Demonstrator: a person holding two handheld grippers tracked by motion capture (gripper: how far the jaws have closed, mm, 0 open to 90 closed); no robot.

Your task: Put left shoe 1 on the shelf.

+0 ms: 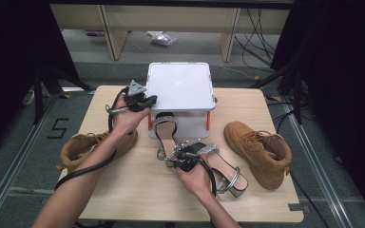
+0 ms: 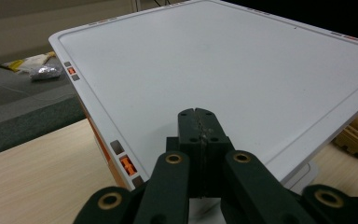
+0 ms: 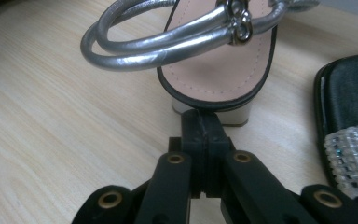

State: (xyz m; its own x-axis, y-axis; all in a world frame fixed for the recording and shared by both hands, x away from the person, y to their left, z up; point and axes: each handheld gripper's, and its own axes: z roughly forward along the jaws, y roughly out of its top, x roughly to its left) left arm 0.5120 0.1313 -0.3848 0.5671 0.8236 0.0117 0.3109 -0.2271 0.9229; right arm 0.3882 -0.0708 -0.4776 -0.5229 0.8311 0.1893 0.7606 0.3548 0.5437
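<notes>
While its jaws are pressed together on nothing, the right gripper [image 3: 200, 122] sits just before the heel of a silver-strapped sandal [image 3: 214, 70] on the table [image 1: 138, 190]. Also closed and empty, the left gripper [image 2: 200, 122] hovers over the white box [image 2: 223, 70].

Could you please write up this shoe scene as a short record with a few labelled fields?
Surface: wooden table
Box: white lidded box at the far middle of the table
Sandals: one silver-strapped sandal in front of the box, the other sandal nearer the person
Boots: tan boot at the right, second boot at the left
Left claw: jaws together, over the box lid, holding nothing
Right claw: jaws together, empty, pointing at the sandal's heel
</notes>
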